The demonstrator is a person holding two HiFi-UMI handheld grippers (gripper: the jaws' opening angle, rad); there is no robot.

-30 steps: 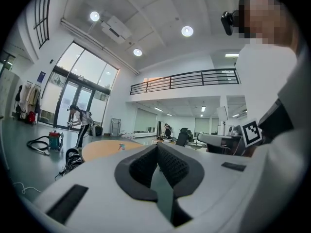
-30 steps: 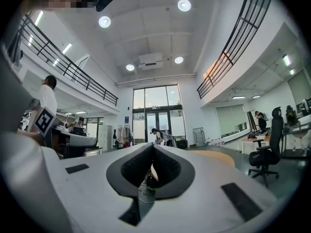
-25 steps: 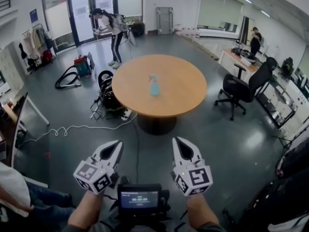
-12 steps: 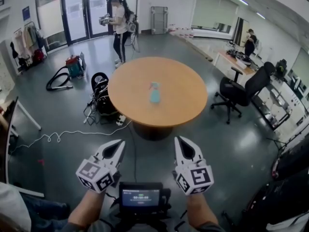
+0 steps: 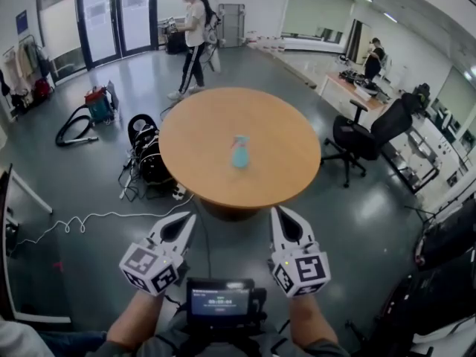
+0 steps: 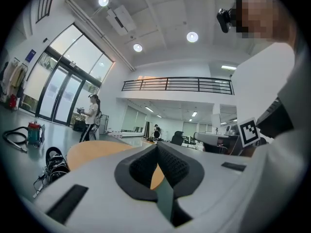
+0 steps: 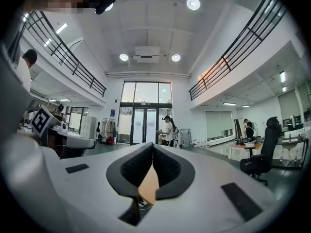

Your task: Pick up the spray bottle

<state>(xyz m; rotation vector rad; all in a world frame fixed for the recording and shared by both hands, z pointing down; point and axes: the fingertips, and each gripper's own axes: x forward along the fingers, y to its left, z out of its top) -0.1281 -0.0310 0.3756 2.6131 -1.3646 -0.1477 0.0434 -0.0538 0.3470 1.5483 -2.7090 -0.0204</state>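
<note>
A light blue spray bottle (image 5: pixel 239 153) stands upright near the middle of a round wooden table (image 5: pixel 290 125) in the head view. My left gripper (image 5: pixel 183 220) and right gripper (image 5: pixel 279 215) are held side by side low in that view, short of the table's near edge, both shut and empty. In the left gripper view the closed jaws (image 6: pixel 157 152) point level at the table top (image 6: pixel 92 150). The right gripper view shows the shut jaws (image 7: pixel 152 149) with a sliver of table between the pads. The bottle is hidden in both gripper views.
A black office chair (image 5: pixel 362 138) stands right of the table. A black bag and cables (image 5: pixel 145 158) lie left of it, with a white cord (image 5: pixel 97 217) across the floor. A person (image 5: pixel 193 39) stands behind the table; another (image 5: pixel 372 56) by a desk at far right.
The table and bottle have come closer and lower in the head view as I moved forward. The person at the back has walked to the right. Both grippers stay shut.
</note>
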